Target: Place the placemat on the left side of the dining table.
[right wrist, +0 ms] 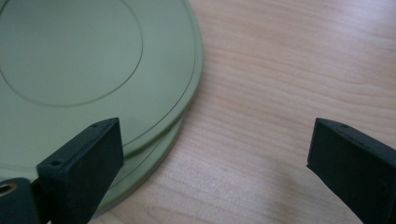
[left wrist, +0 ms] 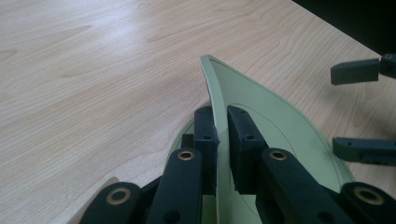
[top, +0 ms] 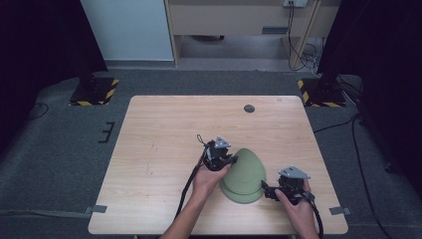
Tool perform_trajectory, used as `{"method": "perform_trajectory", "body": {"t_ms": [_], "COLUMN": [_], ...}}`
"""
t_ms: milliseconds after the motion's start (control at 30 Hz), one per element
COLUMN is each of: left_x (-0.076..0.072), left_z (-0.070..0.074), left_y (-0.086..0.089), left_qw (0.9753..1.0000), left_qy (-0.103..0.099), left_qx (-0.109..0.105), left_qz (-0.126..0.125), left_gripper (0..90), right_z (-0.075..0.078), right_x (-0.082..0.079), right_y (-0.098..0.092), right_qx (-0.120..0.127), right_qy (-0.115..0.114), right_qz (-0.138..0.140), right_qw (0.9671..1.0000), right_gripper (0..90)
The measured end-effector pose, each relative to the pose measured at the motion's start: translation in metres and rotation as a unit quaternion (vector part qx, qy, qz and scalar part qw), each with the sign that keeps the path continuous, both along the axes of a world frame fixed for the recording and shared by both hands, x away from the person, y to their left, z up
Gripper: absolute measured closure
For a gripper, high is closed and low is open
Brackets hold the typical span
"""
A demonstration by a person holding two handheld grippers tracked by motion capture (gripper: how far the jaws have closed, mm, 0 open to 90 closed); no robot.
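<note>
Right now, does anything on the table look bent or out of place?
Yes. The green mat is folded up: the left claw pinches its edge and lifts it off the second mat. The right claw is open beside them.

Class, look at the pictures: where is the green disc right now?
High view: the green disc lies on the table's near right, its left edge pinched up by the left gripper, the right gripper beside it.
</note>
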State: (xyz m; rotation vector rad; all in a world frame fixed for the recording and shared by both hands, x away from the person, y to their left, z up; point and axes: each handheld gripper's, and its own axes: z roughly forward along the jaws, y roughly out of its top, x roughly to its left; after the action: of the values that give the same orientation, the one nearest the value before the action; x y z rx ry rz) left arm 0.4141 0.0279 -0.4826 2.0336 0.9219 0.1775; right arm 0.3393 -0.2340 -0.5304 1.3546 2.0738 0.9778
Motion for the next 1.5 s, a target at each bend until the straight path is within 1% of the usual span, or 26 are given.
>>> {"method": "perform_trajectory", "body": {"t_ms": [67,133,233,333,500,600,900,967,1133,1300,1400,1500], "left_x": [-0.001,-0.002,-0.004,-0.007,-0.010,-0.010,-0.013,-0.012,-0.011,-0.011,-0.009,-0.006], "left_z": [0.002,0.005,0.009,0.016,0.028,0.034,0.045,0.047,0.056,0.065,0.069,0.071], "left_y": [0.000,-0.001,0.000,0.001,0.000,0.000,0.000,0.001,0.003,0.002,0.003,0.005], "left_qw": [1.0000,1.0000,0.9999,0.9997,0.9990,0.9989,0.9979,0.9979,0.9971,0.9969,0.9966,0.9959], "left_qy": [-0.004,-0.005,-0.004,-0.003,-0.007,-0.010,-0.016,-0.017,-0.021,-0.028,-0.032,-0.032], "left_qx": [0.000,-0.005,-0.013,-0.022,-0.041,-0.042,-0.060,-0.060,-0.071,-0.072,-0.076,-0.085], "left_qz": [-0.002,-0.003,-0.005,-0.010,-0.017,-0.019,-0.020,-0.019,-0.017,-0.017,-0.011,-0.003], "left_gripper": [83.6,84.5,84.6,84.7,84.8,84.9,85.0,85.0,85.0,85.0,85.0,85.0], "right_z": [0.003,0.003,0.001,0.000,-0.004,-0.006,-0.007,-0.007,-0.008,-0.008,-0.008,-0.008], "right_x": [0.001,0.002,0.004,0.005,0.006,0.007,0.007,0.008,0.009,0.010,0.010,0.010], "right_y": [-0.003,-0.007,-0.014,-0.020,-0.021,-0.020,-0.020,-0.020,-0.021,-0.022,-0.022,-0.022], "right_qx": [0.004,-0.003,-0.012,-0.012,-0.017,-0.023,-0.029,-0.027,-0.022,-0.019,-0.018,-0.014], "right_qy": [-0.004,-0.006,0.001,0.008,0.016,0.021,0.028,0.030,0.036,0.039,0.041,0.044], "right_qz": [-0.007,-0.020,-0.040,-0.052,-0.051,-0.052,-0.057,-0.058,-0.060,-0.061,-0.061,-0.062], "right_qw": [1.0000,0.9998,0.9991,0.9986,0.9984,0.9981,0.9976,0.9975,0.9973,0.9972,0.9972,0.9970], "right_gripper": [3.6,4.2,4.8,4.9,4.8,4.8,4.8,4.3,3.3,3.2,3.2,2.9]}}
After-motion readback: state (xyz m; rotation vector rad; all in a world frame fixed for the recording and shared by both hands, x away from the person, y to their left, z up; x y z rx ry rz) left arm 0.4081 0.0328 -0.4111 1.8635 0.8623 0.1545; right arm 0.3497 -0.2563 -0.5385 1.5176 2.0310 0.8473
